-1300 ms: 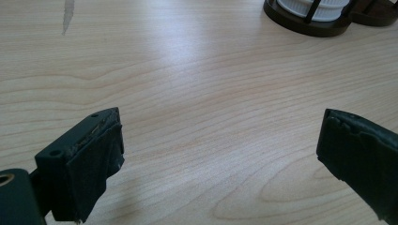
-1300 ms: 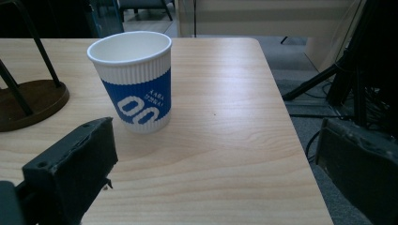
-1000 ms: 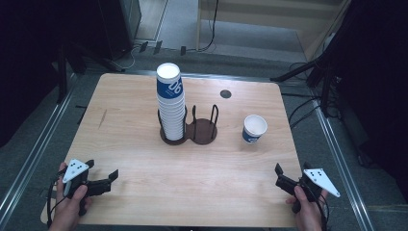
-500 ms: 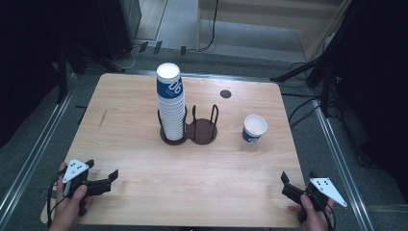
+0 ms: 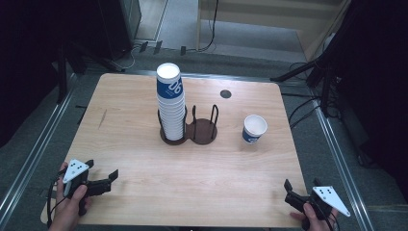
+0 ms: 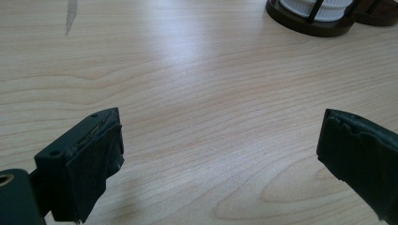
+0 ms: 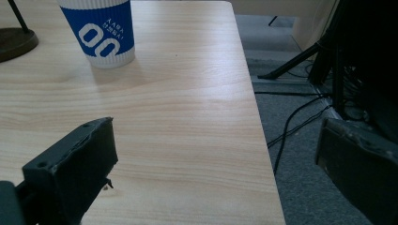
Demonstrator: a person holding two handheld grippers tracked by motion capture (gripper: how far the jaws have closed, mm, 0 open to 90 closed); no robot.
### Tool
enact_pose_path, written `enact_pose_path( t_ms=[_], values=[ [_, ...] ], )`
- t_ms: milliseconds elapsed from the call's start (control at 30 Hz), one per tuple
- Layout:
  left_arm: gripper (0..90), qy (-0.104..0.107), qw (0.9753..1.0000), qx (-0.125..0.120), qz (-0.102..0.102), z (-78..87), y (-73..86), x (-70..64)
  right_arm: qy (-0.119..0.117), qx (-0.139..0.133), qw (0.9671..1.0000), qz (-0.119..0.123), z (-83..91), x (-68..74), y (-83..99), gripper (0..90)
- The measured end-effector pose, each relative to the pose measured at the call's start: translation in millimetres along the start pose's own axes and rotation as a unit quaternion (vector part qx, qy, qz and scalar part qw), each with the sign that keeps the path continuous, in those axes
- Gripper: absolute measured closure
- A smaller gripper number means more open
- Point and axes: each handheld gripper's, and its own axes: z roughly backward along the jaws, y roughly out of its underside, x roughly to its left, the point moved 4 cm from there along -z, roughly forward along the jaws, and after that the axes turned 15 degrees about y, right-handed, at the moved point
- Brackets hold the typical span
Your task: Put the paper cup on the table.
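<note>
Looking down from the high view, the left gripper [image 5: 107, 180] and right gripper [image 5: 290, 191] rest at the table's [image 5: 130, 96] near corners, jaws apart and empty, well away from the work. A lone cup [image 5: 253, 128] stands upright right of the two-ring holder [image 5: 202, 131], whose left ring keeps the cup stack [image 5: 171, 103] from toppling.

From the left gripper view, spread jaws frame bare wood, the holder's base [image 6: 305, 26] far ahead.

From the right gripper view, parted jaws straddle the table edge, the lone cup [image 7: 101, 33] ahead-left, probably its next target.
</note>
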Motion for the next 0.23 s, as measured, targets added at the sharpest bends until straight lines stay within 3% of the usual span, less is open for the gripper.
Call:
enact_pose_path(
  t_ms=[233],
  values=[
    [1.6, 0.004, 1.0, 0.003, 0.003, -0.8, -0.3, 0.6, -0.002, 0.001, 0.9998, -0.017, -0.7, -3.8, -0.2, 0.0]
  ],
)
